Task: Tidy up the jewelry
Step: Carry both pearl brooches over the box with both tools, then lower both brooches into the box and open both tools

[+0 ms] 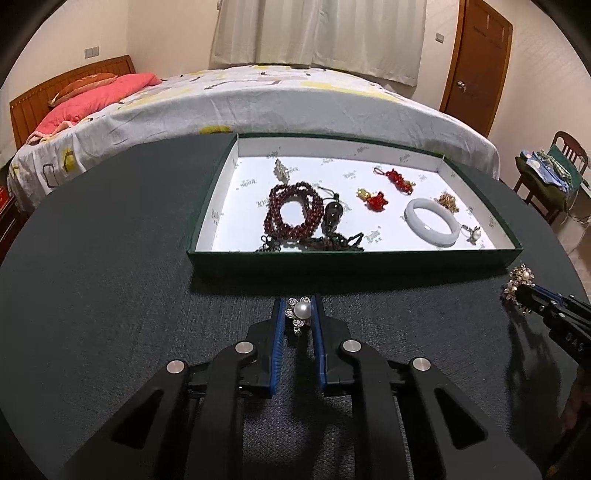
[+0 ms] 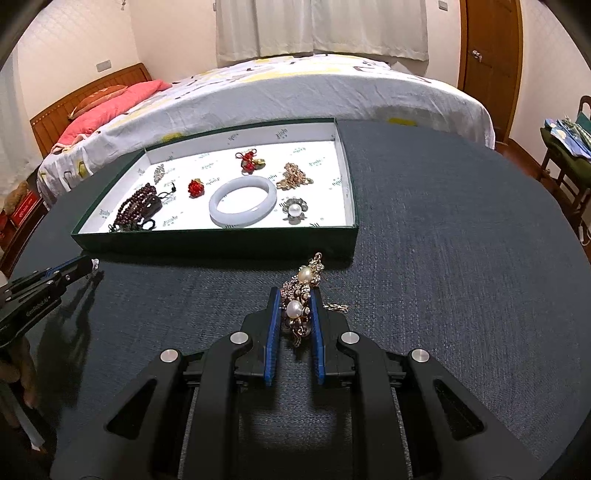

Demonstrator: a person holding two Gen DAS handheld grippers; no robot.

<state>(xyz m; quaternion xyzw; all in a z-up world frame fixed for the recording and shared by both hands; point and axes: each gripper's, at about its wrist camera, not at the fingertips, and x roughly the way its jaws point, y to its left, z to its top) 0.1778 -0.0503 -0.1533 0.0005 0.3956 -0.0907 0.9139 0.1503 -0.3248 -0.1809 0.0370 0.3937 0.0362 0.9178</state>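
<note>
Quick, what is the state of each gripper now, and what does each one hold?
Left gripper: shut on a pearl brooch.
Right gripper: shut on a gold pearl cluster brooch.

We are in a home bedroom. A made bed (image 1: 258,99) with a patterned white-and-yellow sheet fills the background, with a pink pillow (image 1: 99,96) against a wooden headboard (image 1: 33,99). Cream curtains (image 1: 317,33) hang behind it, and we see a brown wooden door (image 1: 476,62) with a round knob on the right wall. A wooden chair (image 1: 554,173) piled with clothes stands in the right corner. Up front, a round table (image 1: 110,277) with a dark cloth carries a shallow green box (image 1: 354,260).
</note>
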